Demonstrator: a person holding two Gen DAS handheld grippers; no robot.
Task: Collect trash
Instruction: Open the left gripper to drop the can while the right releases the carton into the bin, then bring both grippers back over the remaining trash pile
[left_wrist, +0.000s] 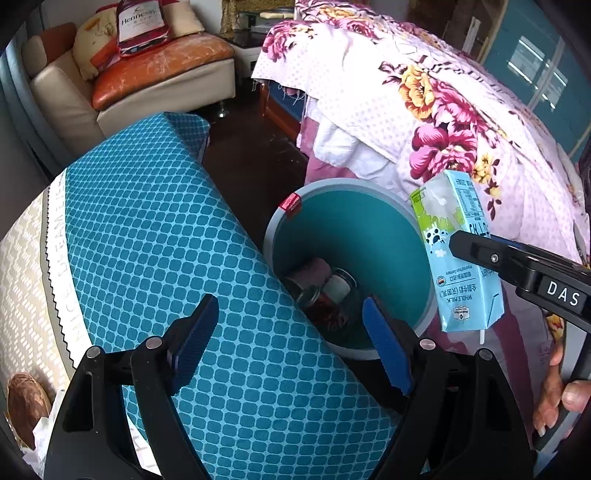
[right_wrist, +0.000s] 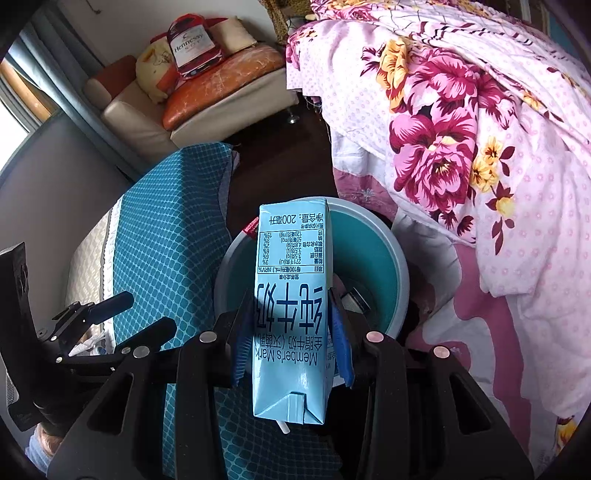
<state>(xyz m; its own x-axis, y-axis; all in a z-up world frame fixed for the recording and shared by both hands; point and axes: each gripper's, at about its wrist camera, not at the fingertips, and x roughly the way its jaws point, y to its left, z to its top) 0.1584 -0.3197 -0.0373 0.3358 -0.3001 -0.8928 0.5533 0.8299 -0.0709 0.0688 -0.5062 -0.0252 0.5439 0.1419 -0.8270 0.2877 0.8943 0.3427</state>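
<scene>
Right claw (right_wrist: 291, 325) clamps "Member's Mark" whole milk carton (right_wrist: 291, 295) over teal bin (right_wrist: 399, 266); left claw (left_wrist: 291, 336) apart, empty.

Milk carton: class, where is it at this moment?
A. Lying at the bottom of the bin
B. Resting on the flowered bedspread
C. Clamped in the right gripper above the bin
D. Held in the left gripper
C: the right gripper has its blue pads pressed on both sides of the milk carton, which hangs over the open bin; the left gripper is open and holds nothing.
</scene>
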